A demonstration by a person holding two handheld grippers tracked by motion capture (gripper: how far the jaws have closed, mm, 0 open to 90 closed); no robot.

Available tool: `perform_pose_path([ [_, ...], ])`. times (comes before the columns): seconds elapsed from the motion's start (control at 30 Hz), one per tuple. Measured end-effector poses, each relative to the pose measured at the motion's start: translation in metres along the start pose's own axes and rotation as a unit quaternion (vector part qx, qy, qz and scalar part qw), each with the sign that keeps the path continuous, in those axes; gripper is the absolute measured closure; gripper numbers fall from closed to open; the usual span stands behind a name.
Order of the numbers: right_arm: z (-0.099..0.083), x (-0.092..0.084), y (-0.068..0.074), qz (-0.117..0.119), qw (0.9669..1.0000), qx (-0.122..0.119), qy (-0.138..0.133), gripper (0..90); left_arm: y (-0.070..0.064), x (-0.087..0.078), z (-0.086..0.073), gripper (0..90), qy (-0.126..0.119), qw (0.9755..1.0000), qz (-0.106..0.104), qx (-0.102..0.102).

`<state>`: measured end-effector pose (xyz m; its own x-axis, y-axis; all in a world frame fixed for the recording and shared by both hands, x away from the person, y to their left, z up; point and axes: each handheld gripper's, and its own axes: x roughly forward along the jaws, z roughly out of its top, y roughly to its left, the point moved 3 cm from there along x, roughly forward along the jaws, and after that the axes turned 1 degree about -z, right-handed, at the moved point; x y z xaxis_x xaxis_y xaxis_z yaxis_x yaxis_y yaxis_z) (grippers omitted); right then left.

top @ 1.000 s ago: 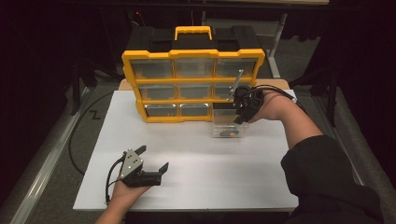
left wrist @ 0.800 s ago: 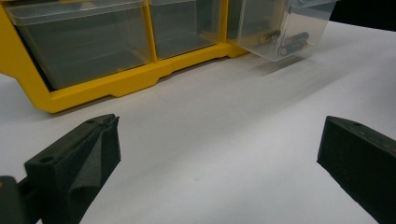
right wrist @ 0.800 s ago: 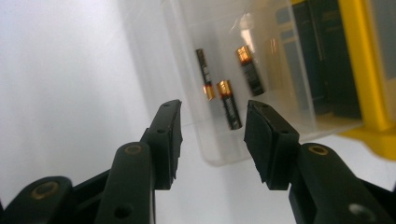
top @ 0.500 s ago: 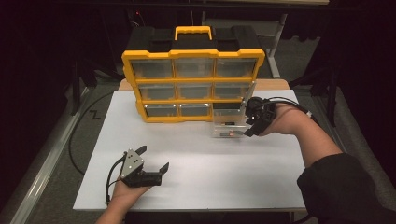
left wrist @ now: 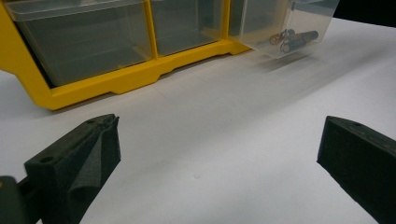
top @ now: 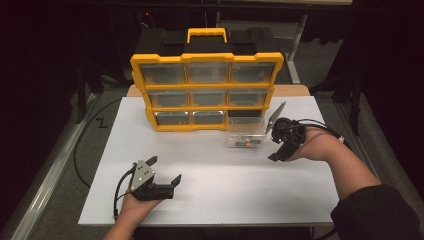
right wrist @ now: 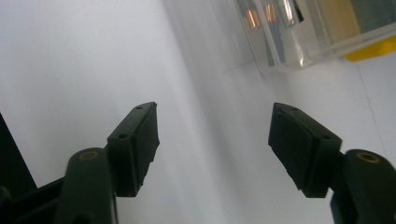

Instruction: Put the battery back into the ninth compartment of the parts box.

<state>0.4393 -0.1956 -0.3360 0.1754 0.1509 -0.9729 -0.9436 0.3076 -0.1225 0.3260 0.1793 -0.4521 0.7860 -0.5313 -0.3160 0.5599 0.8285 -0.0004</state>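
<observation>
A yellow organizer with clear drawers stands at the back of the white table. One clear drawer sits out on the table in front of the organizer's empty bottom-right slot. It holds batteries. My right gripper is just right of that drawer, apart from it. Its jaws have just been opening and stand open with nothing between them, and the drawer's corner shows ahead. My left gripper rests near the front left, open and empty.
The organizer has a black top with a yellow handle. A black cable runs along the floor left of the table. The table's front edge is close to my left hand.
My right gripper has drawn back to the right and toward me, off the clear drawer, with its jaws wider. The drawer stays on the table. The left gripper has not moved.
</observation>
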Motion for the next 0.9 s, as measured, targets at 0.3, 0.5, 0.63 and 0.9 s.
perform_pose_path([
  [0.3, -0.010, 0.009, 0.012, 0.000, 1.0000, 0.010, 0.002, 23.8, 0.001, 0.000, 0.000, 0.3, -0.002, 1.0000, 0.002, -0.002],
  [0.5, -0.015, 0.019, 0.017, -0.006, 0.9998, 0.018, 0.004, 17.4, 0.001, 0.000, 0.000, 0.3, -0.001, 1.0000, 0.002, -0.002],
  [0.63, -0.020, 0.030, 0.019, -0.002, 0.9997, 0.026, 0.003, 14.9, 0.001, 0.000, 0.000, 0.3, -0.001, 1.0000, 0.002, -0.002],
  [0.9, -0.023, 0.052, 0.025, 0.007, 0.9993, 0.035, 0.009, 3.3, 0.000, 0.000, 0.000, 0.3, 0.000, 1.0000, 0.000, 0.000],
])
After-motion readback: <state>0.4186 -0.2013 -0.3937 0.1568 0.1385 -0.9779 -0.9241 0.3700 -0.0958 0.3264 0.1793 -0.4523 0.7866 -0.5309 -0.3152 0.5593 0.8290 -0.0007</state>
